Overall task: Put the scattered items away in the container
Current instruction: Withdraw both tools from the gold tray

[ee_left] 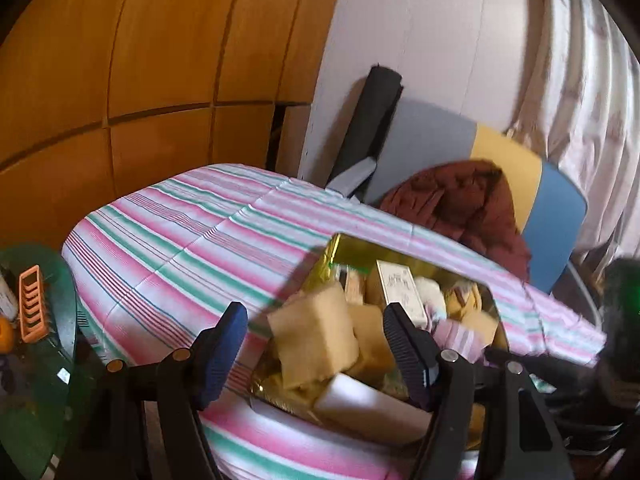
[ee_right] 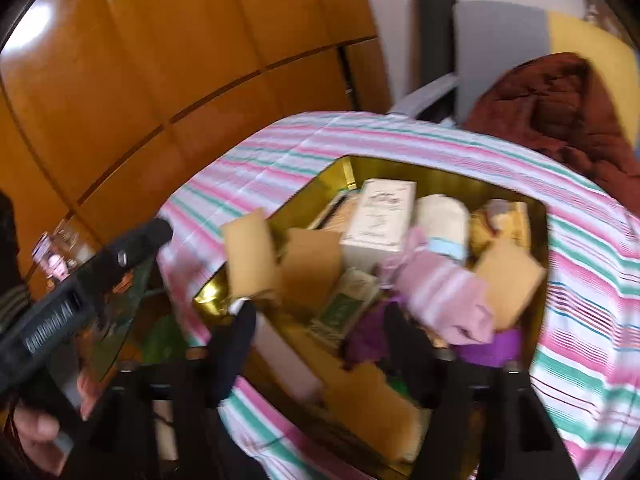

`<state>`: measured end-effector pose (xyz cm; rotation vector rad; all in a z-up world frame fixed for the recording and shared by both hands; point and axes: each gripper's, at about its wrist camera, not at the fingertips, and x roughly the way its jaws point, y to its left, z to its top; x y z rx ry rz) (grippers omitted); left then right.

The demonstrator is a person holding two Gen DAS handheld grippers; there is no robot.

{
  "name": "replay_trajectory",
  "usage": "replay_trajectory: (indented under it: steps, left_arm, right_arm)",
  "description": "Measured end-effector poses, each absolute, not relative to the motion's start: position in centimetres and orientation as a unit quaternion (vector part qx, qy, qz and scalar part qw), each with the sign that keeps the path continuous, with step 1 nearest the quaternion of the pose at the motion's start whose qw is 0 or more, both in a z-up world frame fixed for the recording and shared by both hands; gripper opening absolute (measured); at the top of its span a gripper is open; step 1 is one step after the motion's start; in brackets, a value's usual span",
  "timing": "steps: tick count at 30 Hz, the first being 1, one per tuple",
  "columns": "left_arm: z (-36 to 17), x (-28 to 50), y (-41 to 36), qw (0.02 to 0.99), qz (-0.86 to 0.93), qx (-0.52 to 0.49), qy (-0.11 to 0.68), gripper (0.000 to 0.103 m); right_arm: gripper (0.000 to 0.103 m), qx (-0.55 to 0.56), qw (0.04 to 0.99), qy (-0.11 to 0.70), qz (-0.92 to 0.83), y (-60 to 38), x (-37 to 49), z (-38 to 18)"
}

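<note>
Sat on the pink, green and white striped tablecloth (ee_left: 168, 240): a gold container (ee_right: 400, 168), heaped with the scattered items. Among them, a white carton (ee_right: 380, 216) upright near the far wall, tan sponge-like blocks (ee_left: 316, 332) along the left side, a pink striped sock (ee_right: 444, 296) toward the right, a white block (ee_left: 360, 404) at the near edge. Left gripper (ee_left: 320, 352) held just above the container's near-left part, jaws apart, blue-black pads (ee_left: 224, 352) spread wide with nothing between them. Right gripper (ee_right: 320, 344) poised over the near rim, badly blurred, both dark fingers (ee_right: 236, 344) standing apart and clasping nothing. Seen in the right wrist view at far left: the left gripper's body, gripped by a hand (ee_right: 36, 436). Behind the table, a maroon jacket (ee_left: 460, 200) draped on a chair; orange wooden panels (ee_left: 140, 60) along the wall.
</note>
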<state>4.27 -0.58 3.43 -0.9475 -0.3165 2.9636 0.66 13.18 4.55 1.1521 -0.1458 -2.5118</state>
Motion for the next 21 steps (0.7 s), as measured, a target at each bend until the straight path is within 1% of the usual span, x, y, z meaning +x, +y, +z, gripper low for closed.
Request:
replay_trajectory:
  steps: [2,4,6,10,13,16,21]
  left_arm:
    - [3.2,4.3,0.3,0.009,0.946,-0.309,-0.100,0.072]
    - [2.9,4.1,0.9,0.010,0.939,-0.329,-0.104,0.072]
    - [2.8,4.1,1.3,0.022,0.934,-0.340,-0.111,0.071]
    - [3.2,5.0,1.7,0.027,0.938,-0.323,-0.122,0.071]
    - [3.3,5.2,2.0,0.013,0.939,-0.328,-0.102,0.071]
    - [3.1,4.8,2.3,0.003,0.934,-0.347,-0.085,0.069]
    - [2.0,4.4,2.4,-0.020,0.919,-0.386,-0.074,0.059]
  right_arm:
    - [0.082,0.404,0.164,-0.043,-0.899,13.9,1.0,4.9]
    - [0.097,0.400,0.138,-0.041,-0.905,14.8,1.4,5.1]
    - [0.102,0.395,0.122,-0.050,-0.909,15.7,1.6,5.4]
    - [0.103,0.393,0.086,-0.062,-0.913,16.6,1.6,5.6]
    - [0.103,0.399,0.076,-0.069,-0.911,17.1,1.7,5.5]
    - [0.103,0.402,0.070,-0.078,-0.910,17.3,1.6,5.4]
    - [0.103,0.399,0.073,-0.083,-0.910,17.0,1.9,5.2]
